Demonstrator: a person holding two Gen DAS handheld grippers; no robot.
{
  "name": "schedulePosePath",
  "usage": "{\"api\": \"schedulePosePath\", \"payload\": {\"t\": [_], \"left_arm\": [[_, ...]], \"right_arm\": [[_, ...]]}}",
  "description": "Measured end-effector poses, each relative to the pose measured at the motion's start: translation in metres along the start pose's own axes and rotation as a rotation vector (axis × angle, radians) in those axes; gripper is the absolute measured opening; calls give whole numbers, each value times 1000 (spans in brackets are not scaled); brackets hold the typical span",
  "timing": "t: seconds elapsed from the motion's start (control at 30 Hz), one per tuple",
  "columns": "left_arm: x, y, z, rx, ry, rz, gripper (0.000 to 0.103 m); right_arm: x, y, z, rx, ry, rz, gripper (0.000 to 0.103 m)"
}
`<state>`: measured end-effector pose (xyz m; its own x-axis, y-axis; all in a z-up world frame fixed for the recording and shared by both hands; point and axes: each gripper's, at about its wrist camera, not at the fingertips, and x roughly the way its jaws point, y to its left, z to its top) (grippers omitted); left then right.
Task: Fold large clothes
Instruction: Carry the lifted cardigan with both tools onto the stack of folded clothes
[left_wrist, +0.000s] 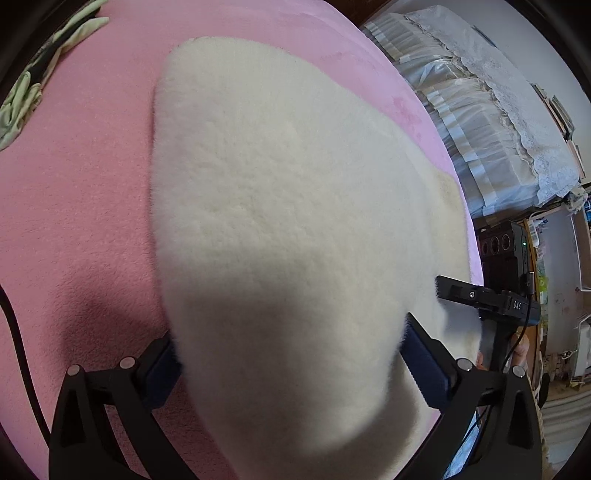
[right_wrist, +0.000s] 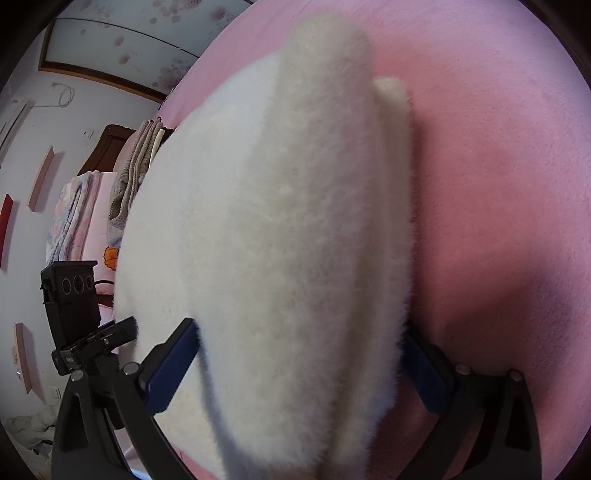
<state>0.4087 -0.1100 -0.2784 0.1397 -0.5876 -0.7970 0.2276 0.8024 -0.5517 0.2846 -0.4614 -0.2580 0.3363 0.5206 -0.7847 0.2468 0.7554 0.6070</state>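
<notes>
A large cream fleece garment (left_wrist: 280, 206) lies on a pink blanket (left_wrist: 74, 206). My left gripper (left_wrist: 288, 362) is shut on the garment's near edge, with thick fleece bunched between its blue pads (left_wrist: 424, 365). My right gripper (right_wrist: 299, 354) is shut on another part of the same garment (right_wrist: 280, 221) and holds a folded bulge of it above the pink blanket (right_wrist: 498, 184). The right gripper's black body (left_wrist: 491, 299) shows at the right of the left wrist view, and the left gripper's body (right_wrist: 74, 314) at the left of the right wrist view.
A pale green cloth (left_wrist: 26, 92) lies at the blanket's far left. A white lace-covered bed or sofa (left_wrist: 491, 122) stands beyond the right edge. Folded clothes and bedding (right_wrist: 122, 192) are stacked at the far end. A black cable (left_wrist: 18, 350) runs along the left.
</notes>
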Motion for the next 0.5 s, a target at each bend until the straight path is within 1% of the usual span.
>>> {"api": "schedulePosePath", "payload": {"t": [0.13, 0.23, 0.33, 0.4, 0.43, 0.47, 0.5], "left_arm": [[3, -1, 1, -6, 6, -5, 103], [7, 4, 2, -58, 37, -25, 103], [13, 12, 2, -134, 81, -74, 103], [14, 11, 1, -131, 77, -67, 103], [13, 7, 1, -120, 63, -51, 102], [12, 4, -1, -110, 50, -34, 101], [10, 1, -2, -104, 37, -22, 99]], "right_arm": [[1, 3, 0, -16, -3, -13, 103], [0, 4, 0, -15, -6, -22, 103], [1, 8, -1, -22, -5, -38, 103], [0, 12, -2, -32, -11, -58, 102], [-1, 16, -3, -47, -19, -64, 100], [-3, 17, -4, -52, -22, -57, 90], [-5, 19, -5, -53, -30, -67, 86]]}}
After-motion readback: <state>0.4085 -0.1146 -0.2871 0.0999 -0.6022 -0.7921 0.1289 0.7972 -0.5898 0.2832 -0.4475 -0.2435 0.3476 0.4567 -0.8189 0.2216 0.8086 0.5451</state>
